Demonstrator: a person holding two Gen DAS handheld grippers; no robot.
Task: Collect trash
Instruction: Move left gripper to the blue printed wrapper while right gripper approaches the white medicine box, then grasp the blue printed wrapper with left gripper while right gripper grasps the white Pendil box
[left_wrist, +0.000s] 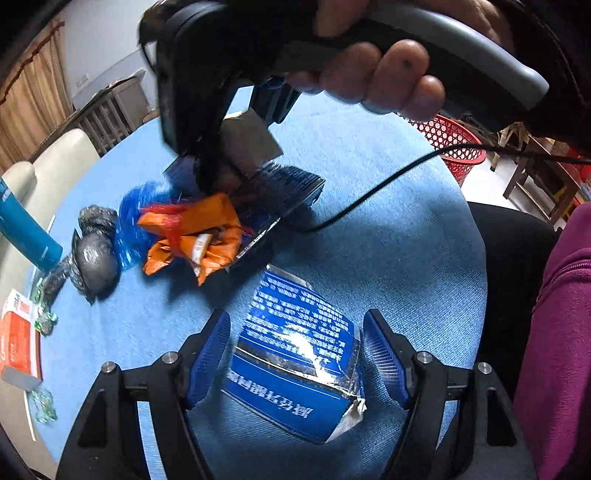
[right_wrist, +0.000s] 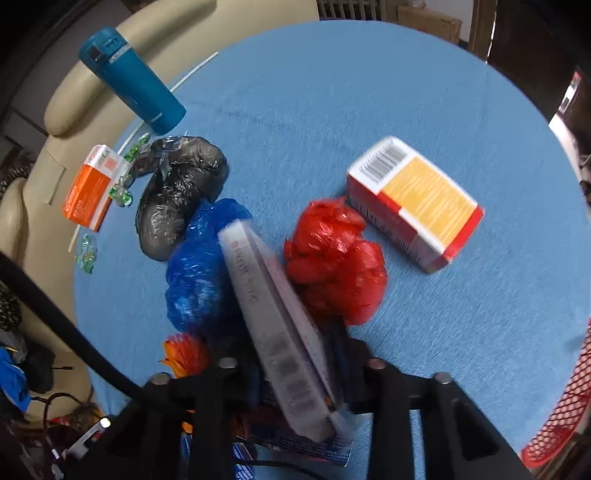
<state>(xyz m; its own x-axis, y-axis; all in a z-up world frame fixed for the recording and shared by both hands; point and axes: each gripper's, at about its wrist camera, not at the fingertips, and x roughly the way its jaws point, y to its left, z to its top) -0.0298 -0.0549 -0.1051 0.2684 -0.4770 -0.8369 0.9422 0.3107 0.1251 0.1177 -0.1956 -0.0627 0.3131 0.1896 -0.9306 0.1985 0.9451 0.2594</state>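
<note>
Left gripper (left_wrist: 297, 360) points down at the blue cloth-covered round table (left_wrist: 388, 229), its jaws spread wide with a flattened blue-and-silver foil packet (left_wrist: 295, 365) lying on the cloth between them; the blue ribbed pads (left_wrist: 208, 358) stand clear of the packet on both sides, so nothing is grasped. Right gripper (right_wrist: 295, 365), held in a person's hand (left_wrist: 373, 70), is clenched on a flat grey cardboard carton (right_wrist: 273, 325), which sticks forward from the jaws, slightly tilted; exactly where the pads press is blurred, so the hold reads as firm but I cannot be certain of the contact points.

Beneath and around that carton lies a heap of rubbish: a crumpled blue plastic bag (right_wrist: 199, 280) to one side, a crumpled red plastic bag (right_wrist: 336, 258) to the other, a black plastic bag wad (right_wrist: 177, 195) just beyond the blue one, and an orange crumpled wrapper (left_wrist: 199, 236) near the jaws. A red, white and yellow cardboard box (right_wrist: 413, 203) sits just beside the red bag. Near the table edge stand a teal cylindrical flask (right_wrist: 129, 77) and a small orange-and-white box (right_wrist: 92, 184), with green sweet wrappers (right_wrist: 122, 192) scattered close by. A red mesh plastic basket (left_wrist: 454, 144) stands off the table.
</note>
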